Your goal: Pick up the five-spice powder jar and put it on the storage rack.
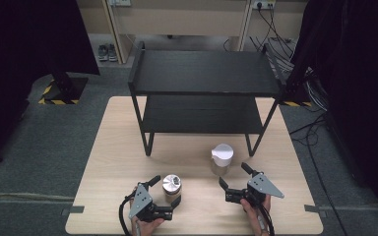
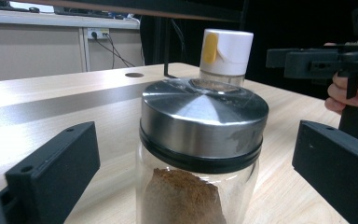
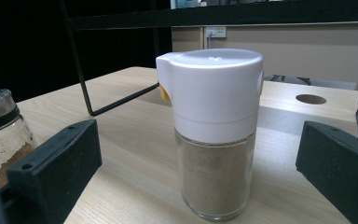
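**Currently: two spice jars staged between spread jaws**

Centrally, a glass jar with a steel lid stands upright on the wooden table, at roughly 7 o'clock from the table's middle. It holds brown powder. In the left gripper view the same jar sits between the two black jaws, with clear space on both sides; neither jaw touches the glass.

At about 1 o'clock from this jar, near but apart, stands a glass shaker with a white cap, upright and filled with tan powder. The cap carries a small yellow tab on its side. In the right gripper view the shaker lies between the jaws, ahead of them and untouched.

The left gripper is held by a hand at the table's near edge, jaws apart around the steel-lidded jar. The right gripper is held at 5 o'clock from the shaker, jaws apart and pointing toward it.

A black two-tier shelf stands at 12 o'clock on the far half of the table, both tiers bare.
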`<action>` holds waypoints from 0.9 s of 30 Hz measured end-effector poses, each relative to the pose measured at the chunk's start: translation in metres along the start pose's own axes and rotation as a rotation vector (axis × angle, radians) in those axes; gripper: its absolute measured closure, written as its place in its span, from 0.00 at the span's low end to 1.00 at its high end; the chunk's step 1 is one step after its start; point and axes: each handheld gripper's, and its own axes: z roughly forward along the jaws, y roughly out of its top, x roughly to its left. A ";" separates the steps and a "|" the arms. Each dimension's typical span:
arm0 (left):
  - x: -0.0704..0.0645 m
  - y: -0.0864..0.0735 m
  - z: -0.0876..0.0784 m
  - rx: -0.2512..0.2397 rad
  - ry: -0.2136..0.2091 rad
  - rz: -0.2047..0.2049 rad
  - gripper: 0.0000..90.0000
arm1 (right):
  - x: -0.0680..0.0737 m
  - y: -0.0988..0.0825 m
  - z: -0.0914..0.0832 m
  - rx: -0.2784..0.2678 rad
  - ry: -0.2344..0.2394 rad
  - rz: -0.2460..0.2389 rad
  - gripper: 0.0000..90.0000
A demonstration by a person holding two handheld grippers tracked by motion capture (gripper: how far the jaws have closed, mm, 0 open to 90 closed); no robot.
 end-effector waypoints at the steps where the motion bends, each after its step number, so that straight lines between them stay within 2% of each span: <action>1: 0.000 0.000 0.000 0.002 0.001 -0.001 0.00 | 0.000 0.000 0.000 0.000 0.000 0.001 0.00; 6: -0.001 0.002 0.002 0.005 0.002 0.009 0.00 | 0.000 0.000 0.000 -0.001 0.000 0.001 0.00; 10: 0.000 0.001 0.003 -0.003 -0.001 -0.020 0.00 | -0.002 0.000 0.000 -0.002 0.004 0.009 0.00; 11: 0.000 0.003 0.004 0.011 0.000 -0.007 0.00 | -0.002 0.000 0.000 -0.001 0.004 0.010 0.00; 15: -0.001 0.003 0.006 0.011 -0.001 -0.013 0.00 | -0.002 0.000 0.000 -0.002 0.005 0.012 0.00; 27: -0.005 0.007 0.012 0.034 0.009 0.011 0.00 | -0.002 0.000 0.000 0.002 0.010 0.014 0.00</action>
